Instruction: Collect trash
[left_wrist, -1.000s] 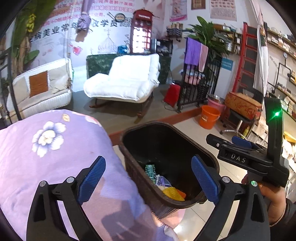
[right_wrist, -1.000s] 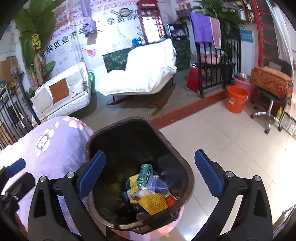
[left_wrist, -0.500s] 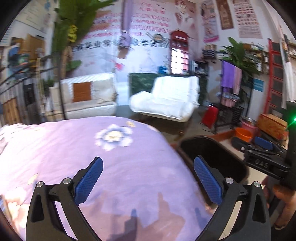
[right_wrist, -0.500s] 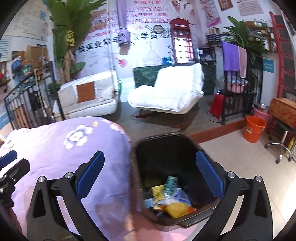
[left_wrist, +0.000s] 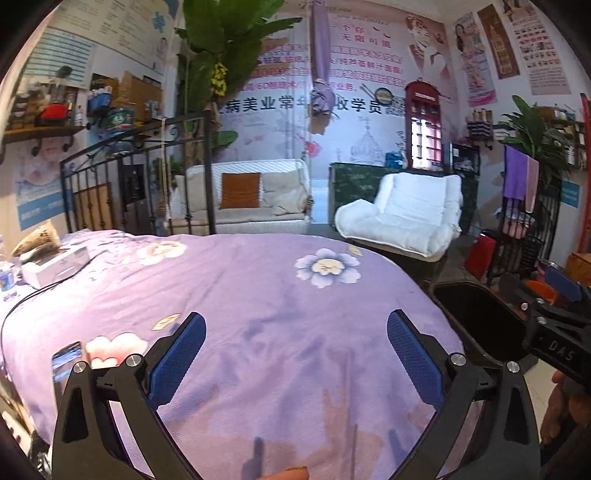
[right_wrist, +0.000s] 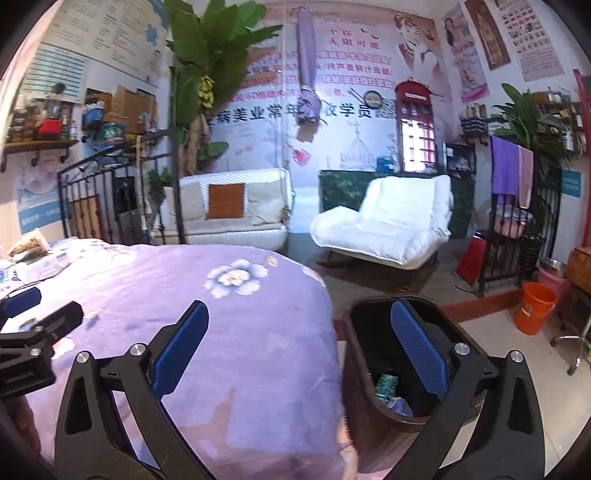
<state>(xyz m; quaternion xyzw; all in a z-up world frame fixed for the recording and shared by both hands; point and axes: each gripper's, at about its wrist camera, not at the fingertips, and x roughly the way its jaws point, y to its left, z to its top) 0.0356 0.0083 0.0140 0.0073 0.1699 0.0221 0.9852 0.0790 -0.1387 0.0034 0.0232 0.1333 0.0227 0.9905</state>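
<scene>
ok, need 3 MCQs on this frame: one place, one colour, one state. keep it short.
1. Where is the dark trash bin relative to the bed with the purple floral cover?
A. on the bed
B. on the floor by the bed's right edge
C. under the white chair

2. What colour is the bucket on the floor at right?
A. orange
B. green
C. white

3. What state is the right gripper in?
A. shut on a wrapper
B. shut, empty
C. open, empty

Answers:
1 B, the bin stands on the tiles against the cover's right side.
2 A, it is plainly orange.
3 C, its blue pads stand wide apart with nothing between; the left gripper looks the same.
</scene>
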